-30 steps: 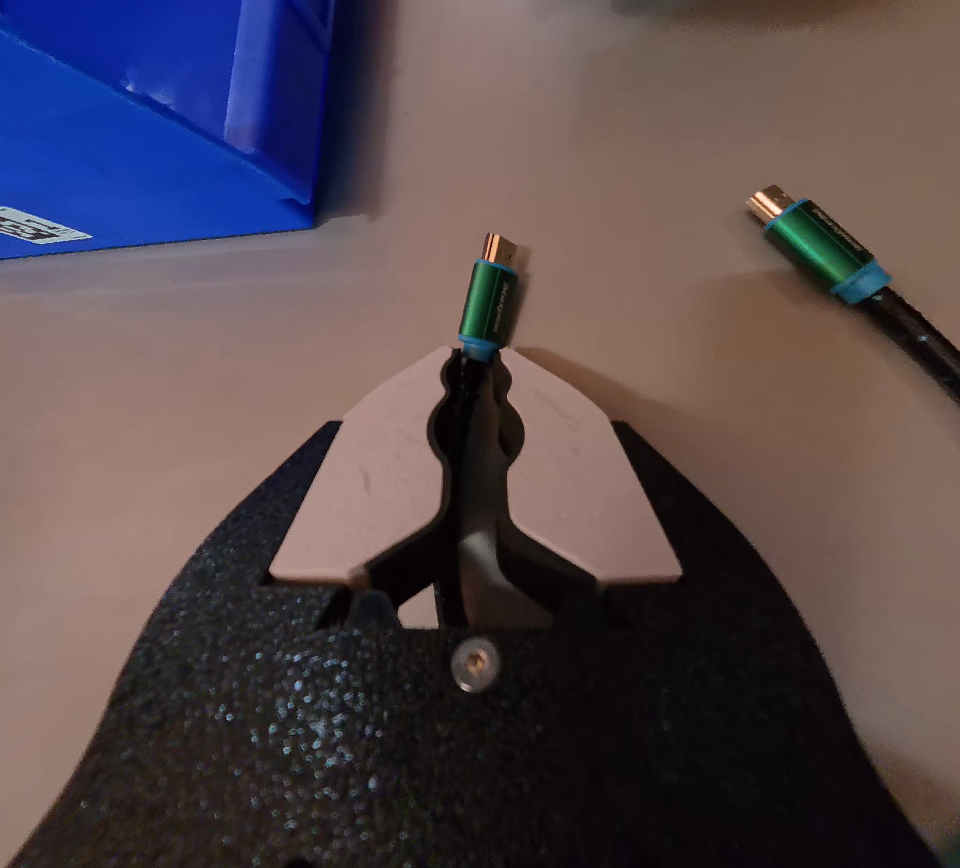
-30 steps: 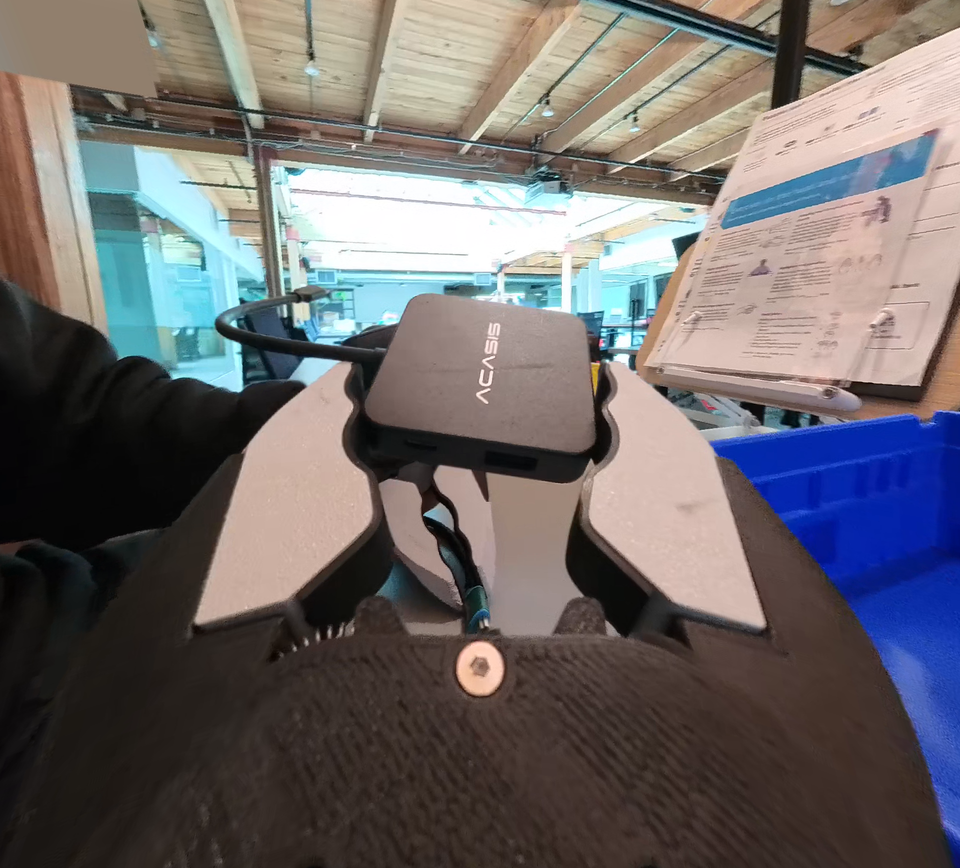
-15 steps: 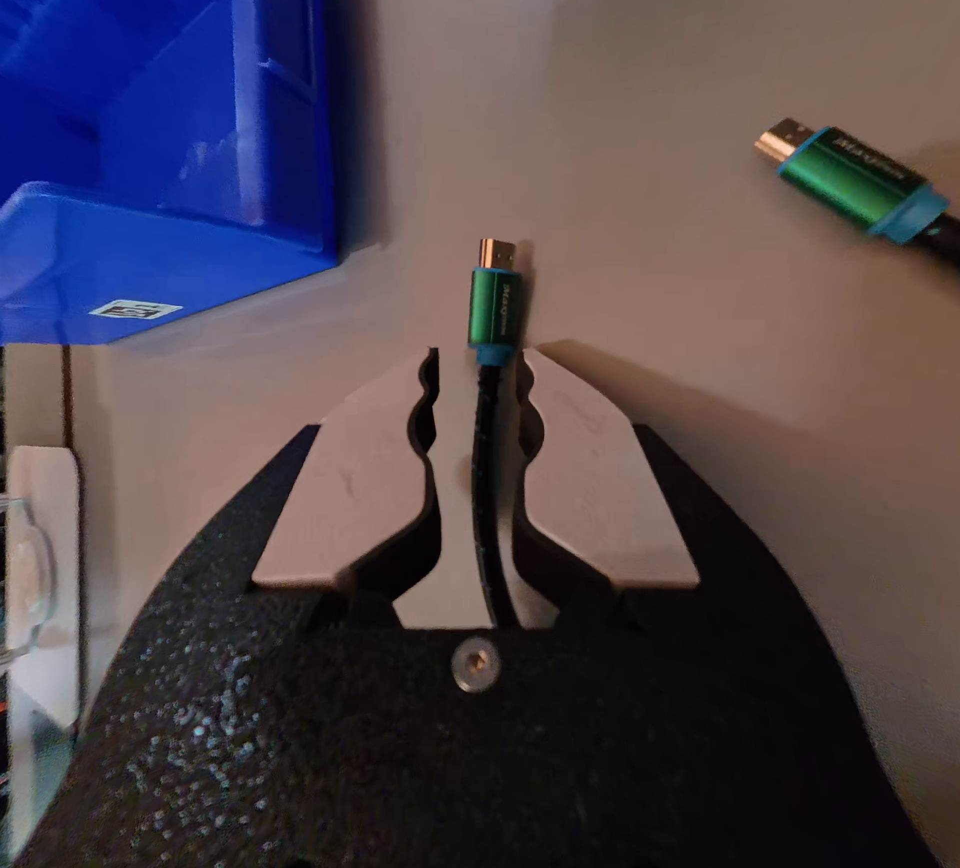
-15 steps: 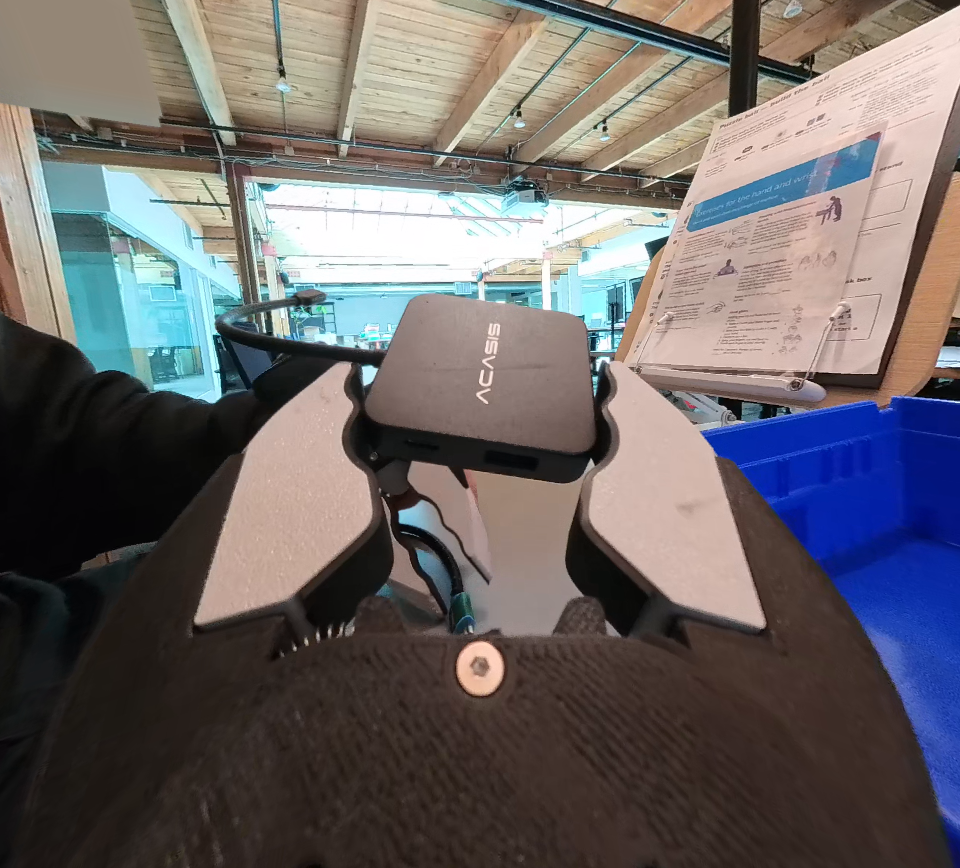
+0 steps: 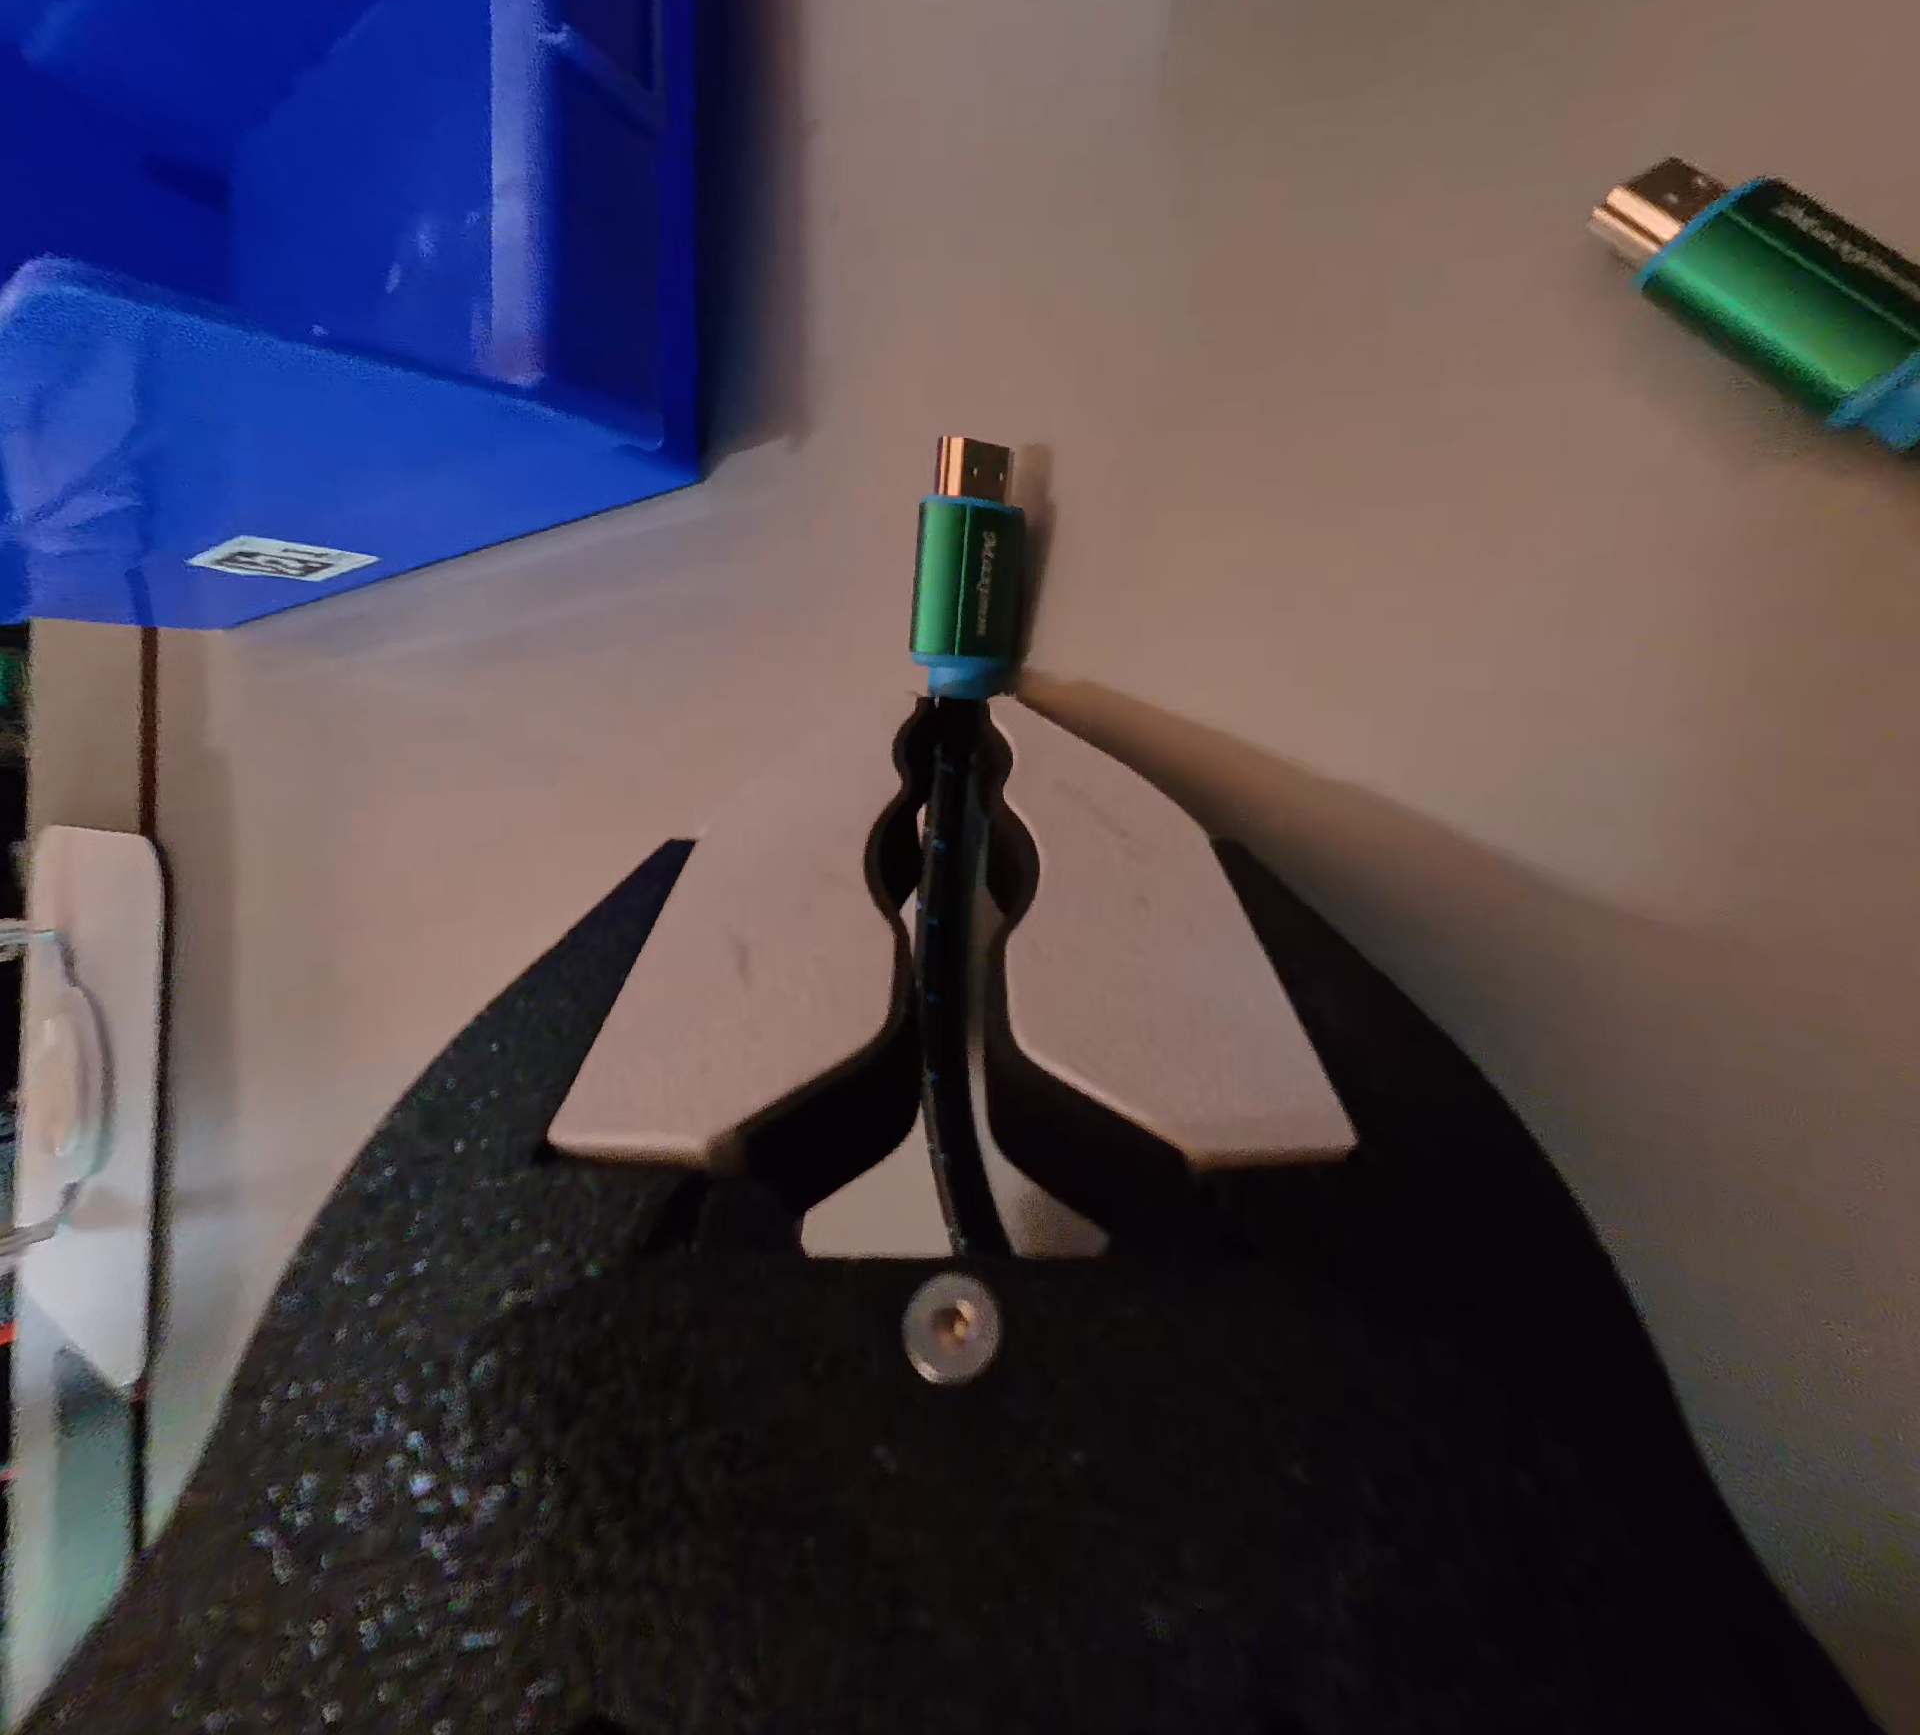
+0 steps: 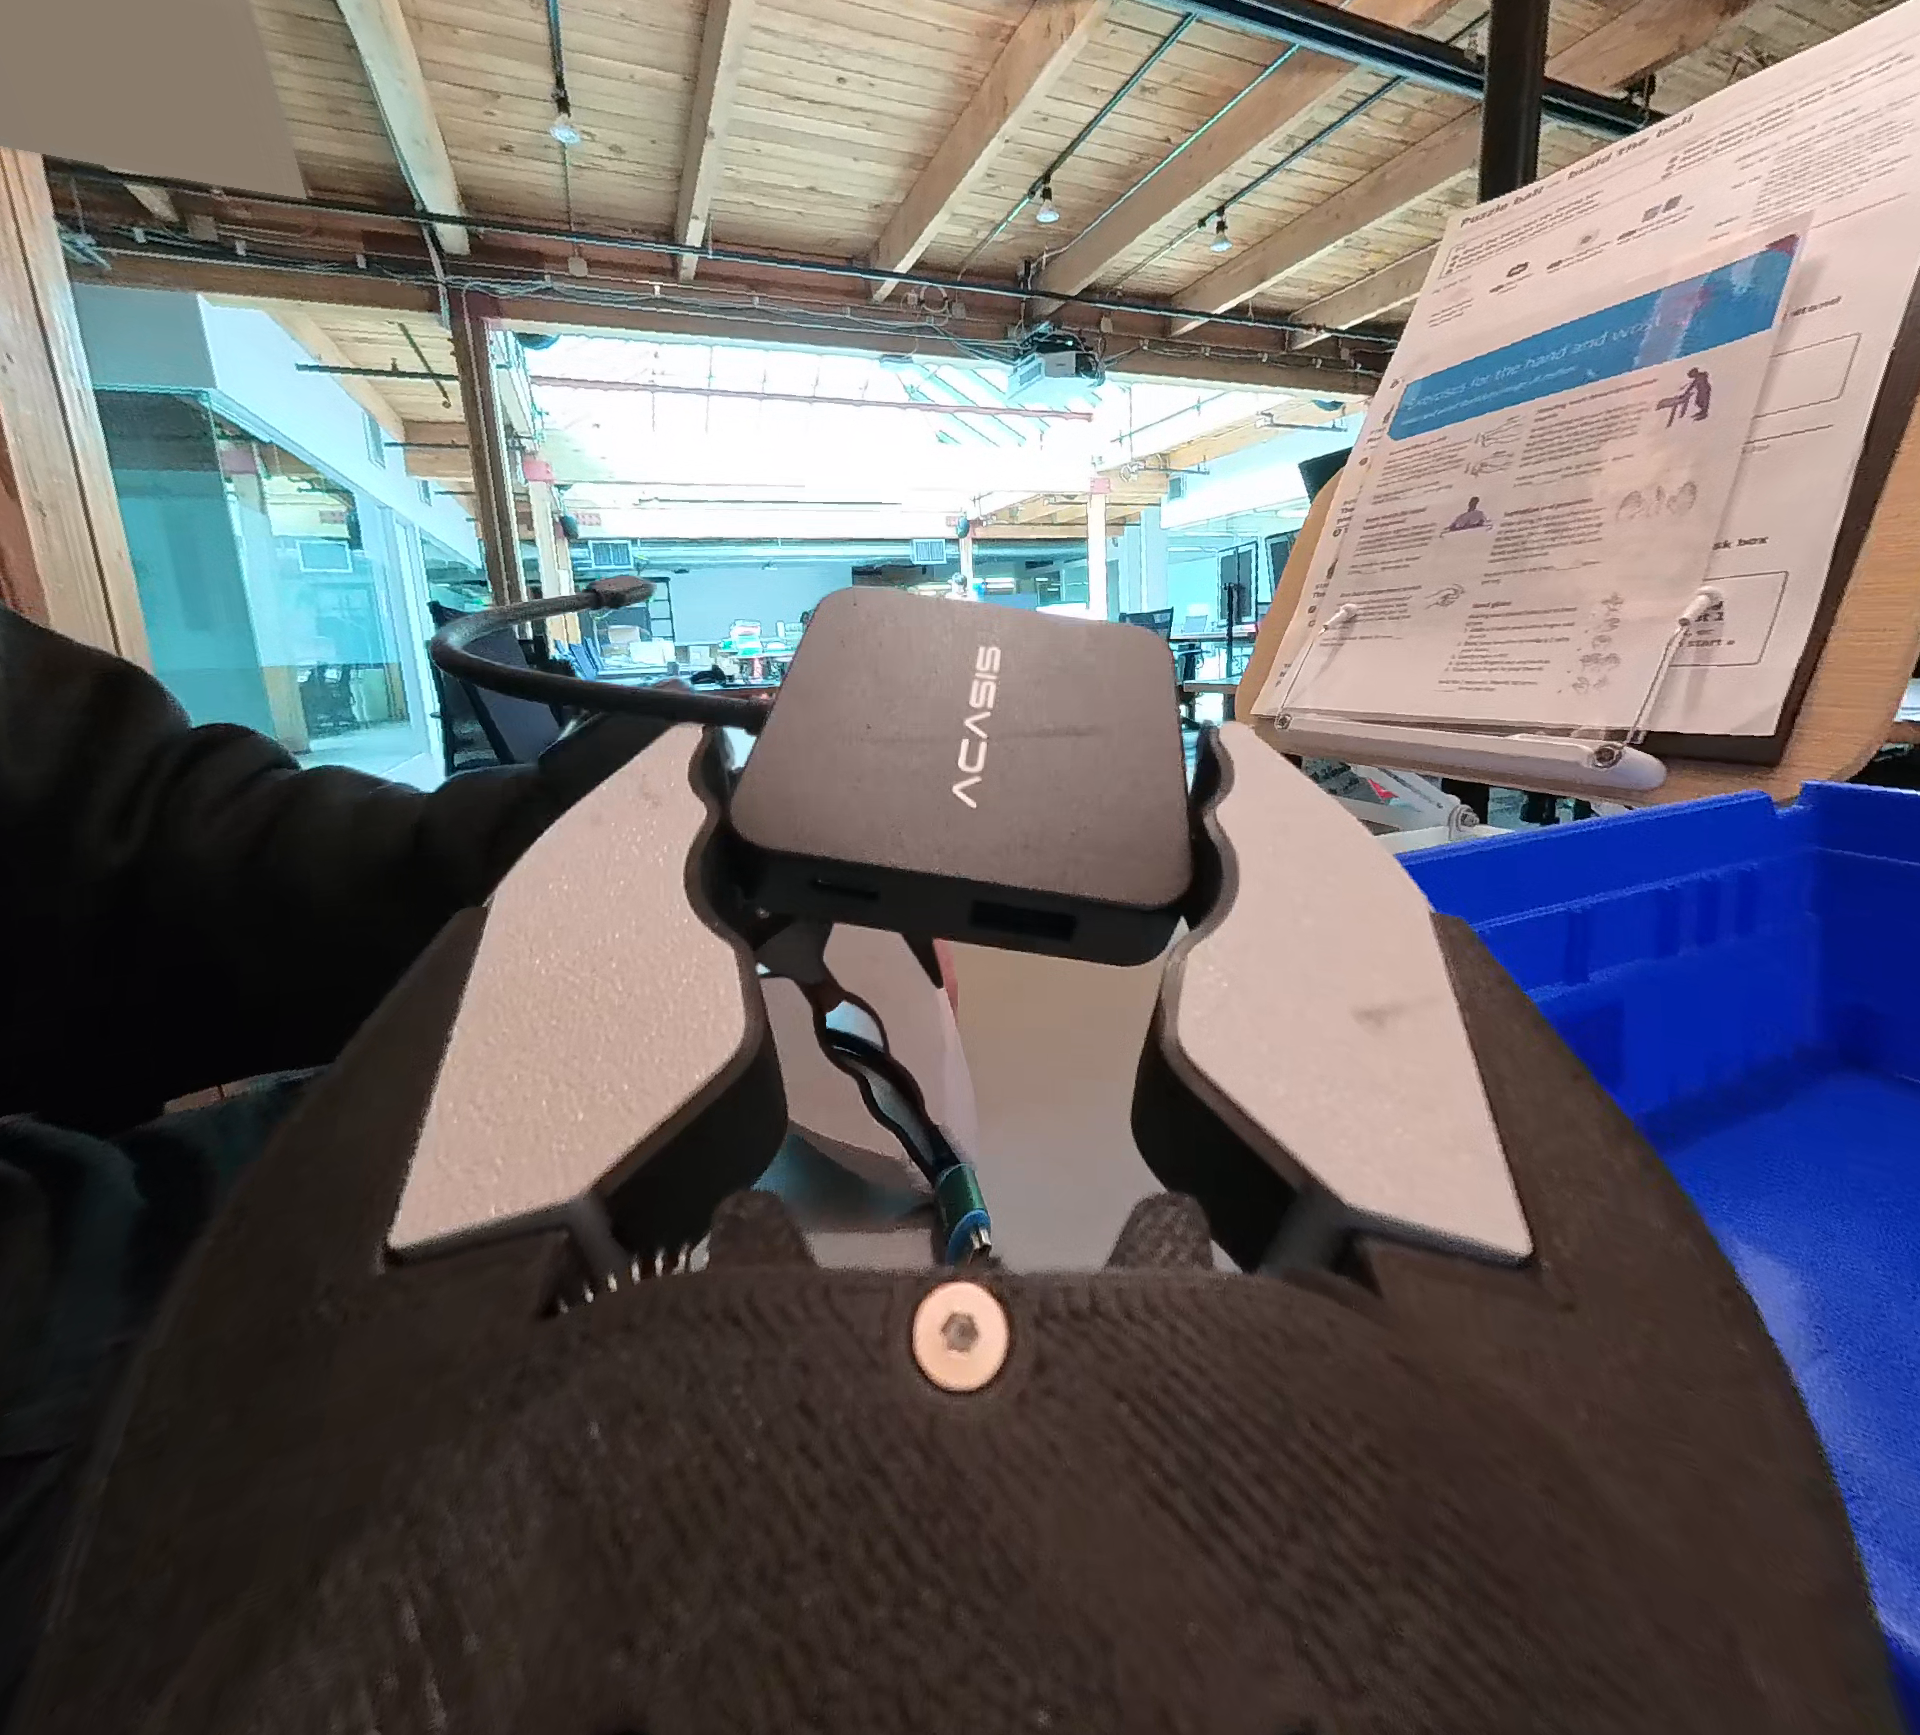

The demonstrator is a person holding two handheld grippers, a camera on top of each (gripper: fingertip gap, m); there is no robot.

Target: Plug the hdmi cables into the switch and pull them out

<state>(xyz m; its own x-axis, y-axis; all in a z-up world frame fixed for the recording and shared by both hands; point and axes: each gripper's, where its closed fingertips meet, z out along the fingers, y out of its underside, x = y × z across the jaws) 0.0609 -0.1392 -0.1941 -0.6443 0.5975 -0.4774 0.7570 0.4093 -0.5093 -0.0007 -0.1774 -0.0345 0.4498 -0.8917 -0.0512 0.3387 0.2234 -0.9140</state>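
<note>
The left tool (image 5: 958, 709), spread around the cable (image 5: 951, 989) half a second ago, has pinched it again just behind the green plug (image 5: 968, 589), which points out over the desk (image 5: 1299, 480) near the blue bin (image 5: 343, 251). A second plug (image 5: 1782, 303) lies apart at right. The right tool (image 6: 961, 797) is clamped on the switch (image 6: 961, 750), held up in the air.

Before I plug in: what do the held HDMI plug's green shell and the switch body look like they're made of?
HDMI plug: the green shell looks like anodised metal, with a smooth satin sheen; the blue collar behind it seems rubbery plastic, and the tip is bright metal. Switch: matte dark grey casing, fine-grained, either plastic or coated metal; the pictures leave it open.
</note>
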